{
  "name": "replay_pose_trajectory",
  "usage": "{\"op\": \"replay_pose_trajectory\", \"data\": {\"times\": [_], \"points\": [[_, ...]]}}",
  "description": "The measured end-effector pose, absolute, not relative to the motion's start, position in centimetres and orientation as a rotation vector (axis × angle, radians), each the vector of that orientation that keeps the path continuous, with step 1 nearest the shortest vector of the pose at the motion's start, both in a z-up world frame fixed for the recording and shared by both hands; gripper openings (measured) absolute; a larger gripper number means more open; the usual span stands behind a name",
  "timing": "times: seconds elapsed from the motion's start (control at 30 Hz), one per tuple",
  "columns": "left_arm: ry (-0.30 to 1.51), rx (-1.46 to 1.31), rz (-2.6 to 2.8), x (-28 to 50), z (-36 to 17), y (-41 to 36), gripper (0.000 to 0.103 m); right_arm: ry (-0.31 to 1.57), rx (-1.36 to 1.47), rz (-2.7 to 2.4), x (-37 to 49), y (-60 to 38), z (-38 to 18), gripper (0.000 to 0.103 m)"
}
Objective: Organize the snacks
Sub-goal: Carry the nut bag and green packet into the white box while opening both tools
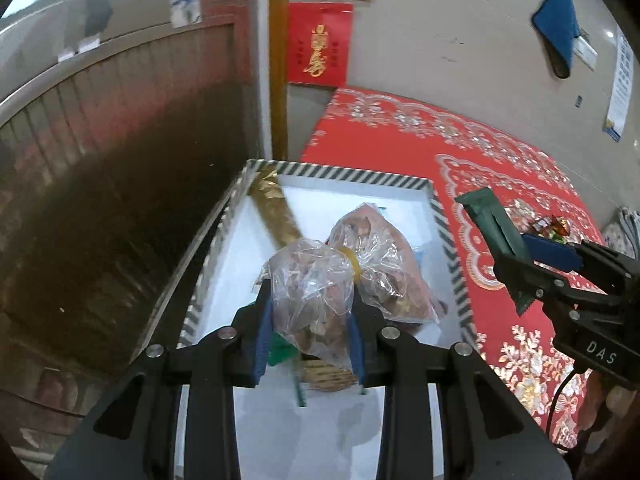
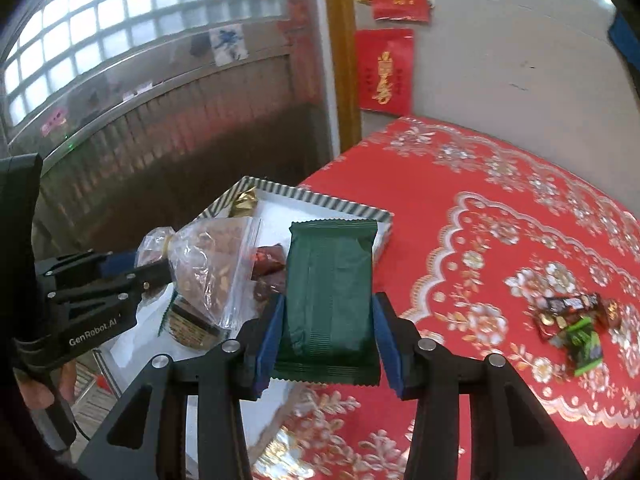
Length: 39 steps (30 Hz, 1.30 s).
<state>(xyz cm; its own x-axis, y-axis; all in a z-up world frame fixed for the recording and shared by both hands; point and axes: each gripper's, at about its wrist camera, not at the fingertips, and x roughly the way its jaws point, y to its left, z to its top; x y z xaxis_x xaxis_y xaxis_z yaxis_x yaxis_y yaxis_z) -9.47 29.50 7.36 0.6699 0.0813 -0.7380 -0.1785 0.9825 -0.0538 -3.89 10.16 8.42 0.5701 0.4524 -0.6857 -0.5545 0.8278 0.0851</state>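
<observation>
Left gripper (image 1: 310, 312) clamped on clear plastic bag of nuts (image 1: 316, 292) above striped-rim white box (image 1: 340, 174); right gripper (image 2: 328, 336) clamped on dark green foil snack packet (image 2: 330, 292).

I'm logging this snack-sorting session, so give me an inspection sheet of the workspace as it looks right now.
Surface: red patterned cloth covers the table; no bare top seen.
Job's things: striped-rim box at the cloth's edge holds a gold packet and other snacks; clear bag of snacks hangs over it; green packet is held beside it.
Clutter: small pile of wrapped candies loose on the cloth.
Grippers: left gripper shut on the clear bag; right gripper shut on the green packet.
Cables: black cable trails from the right gripper.
Surroundings: red paper hangings on a grey wall, glass-block window.
</observation>
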Motion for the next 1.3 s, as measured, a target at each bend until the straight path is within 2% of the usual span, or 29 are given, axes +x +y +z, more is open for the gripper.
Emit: {"op": "replay_pose_trajectory", "data": {"times": [0.43,1.3], "points": [[0.883,-0.152,0.156,-8.9,4.5,30.8,0.03,0.818,-0.201,0.615,-0.8,15.1,6.4,0.045],[0.879,-0.138,0.179,-8.9,3.9,30.2,0.031,0.888,-0.185,0.645,2.6,18.5,4.4,0.047]]}}
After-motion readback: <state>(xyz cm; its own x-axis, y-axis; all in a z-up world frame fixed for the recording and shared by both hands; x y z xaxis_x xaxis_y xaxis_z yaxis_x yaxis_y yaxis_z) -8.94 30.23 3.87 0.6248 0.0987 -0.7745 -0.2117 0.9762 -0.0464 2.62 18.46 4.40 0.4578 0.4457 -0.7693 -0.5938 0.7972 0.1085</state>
